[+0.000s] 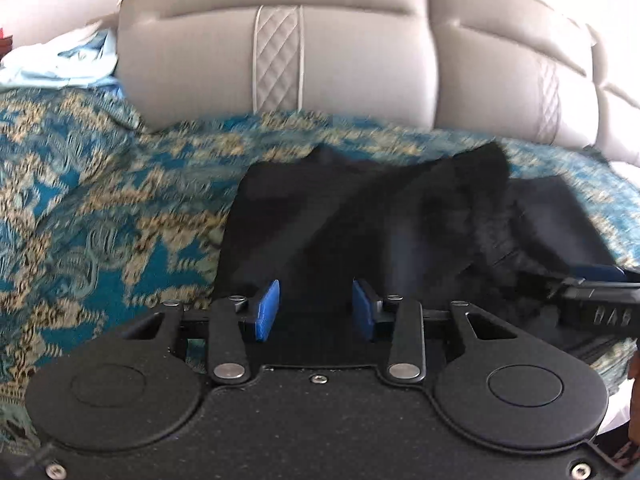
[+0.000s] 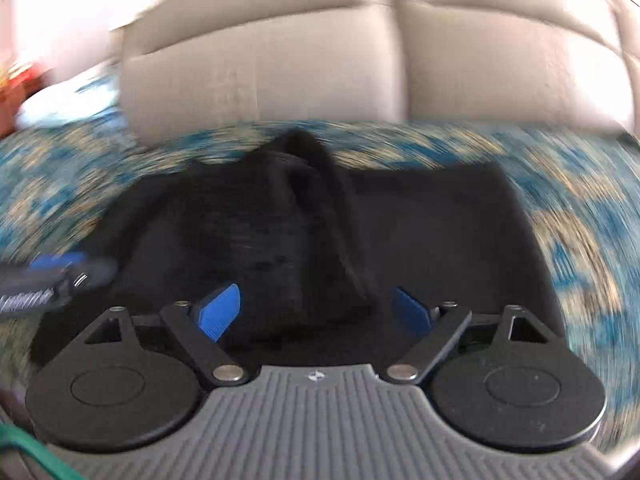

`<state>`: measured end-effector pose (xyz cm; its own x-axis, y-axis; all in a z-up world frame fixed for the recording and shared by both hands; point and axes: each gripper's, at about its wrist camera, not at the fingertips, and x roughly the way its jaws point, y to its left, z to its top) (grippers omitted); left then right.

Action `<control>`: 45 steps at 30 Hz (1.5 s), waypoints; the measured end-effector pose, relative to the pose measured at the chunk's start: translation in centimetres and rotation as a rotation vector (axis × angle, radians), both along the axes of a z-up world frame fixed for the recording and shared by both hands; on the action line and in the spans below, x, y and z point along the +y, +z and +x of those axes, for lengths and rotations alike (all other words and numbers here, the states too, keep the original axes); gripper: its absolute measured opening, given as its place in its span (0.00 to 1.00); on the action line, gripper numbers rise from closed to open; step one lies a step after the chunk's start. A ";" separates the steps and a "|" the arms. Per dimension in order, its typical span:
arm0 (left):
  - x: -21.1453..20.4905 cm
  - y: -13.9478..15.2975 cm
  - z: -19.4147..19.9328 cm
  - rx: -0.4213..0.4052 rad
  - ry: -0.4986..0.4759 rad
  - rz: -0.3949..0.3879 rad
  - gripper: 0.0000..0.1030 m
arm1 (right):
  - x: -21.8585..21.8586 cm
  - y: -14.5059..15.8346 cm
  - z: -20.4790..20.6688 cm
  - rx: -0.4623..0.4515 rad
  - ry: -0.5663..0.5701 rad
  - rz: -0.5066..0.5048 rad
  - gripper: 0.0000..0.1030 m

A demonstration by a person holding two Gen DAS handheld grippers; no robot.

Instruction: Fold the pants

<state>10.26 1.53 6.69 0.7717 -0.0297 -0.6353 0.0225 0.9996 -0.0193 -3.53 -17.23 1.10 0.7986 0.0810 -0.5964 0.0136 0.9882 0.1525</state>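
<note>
One pair of black pants [image 1: 360, 216] lies bunched on a teal and gold patterned bedspread [image 1: 100, 208], with its far edge close to a grey padded headboard [image 1: 280, 60]. In the left wrist view the cloth forms a flat dark panel at the near left and rises into a rumpled ridge toward the right; in the right wrist view [image 2: 300, 220] the same ridge runs up the middle of the heap, with a flatter panel spread to its right. The left tool [image 1: 316, 312] hangs just over the near edge of the pants with its blue pads [image 1: 267, 312] partly apart; the dark cloth shows in the gap between them, but the pads do not press on it, so this tool is released. The right tool [image 2: 316, 312] also stands over the near part of the pants, its jaws spread wide, a fold of the cloth reaching between the blue pads [image 2: 219, 312] without being pinched, so it too grips nothing. Each tool shows in the other's camera: the right one enters at the right edge of the left wrist view, above the cloth, and the left one at the left edge of the right wrist view. The right wrist view is heavily blurred, so the bedspread's pattern smears there. Beyond the bedspread's far left corner lies a heap of pale blue and white fabric [image 1: 60, 60].
</note>
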 end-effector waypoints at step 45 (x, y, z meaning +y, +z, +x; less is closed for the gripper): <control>-4.9 0.2 4.4 0.004 -0.082 0.070 0.39 | -4.5 -1.0 -4.3 -0.166 -0.458 -0.240 0.64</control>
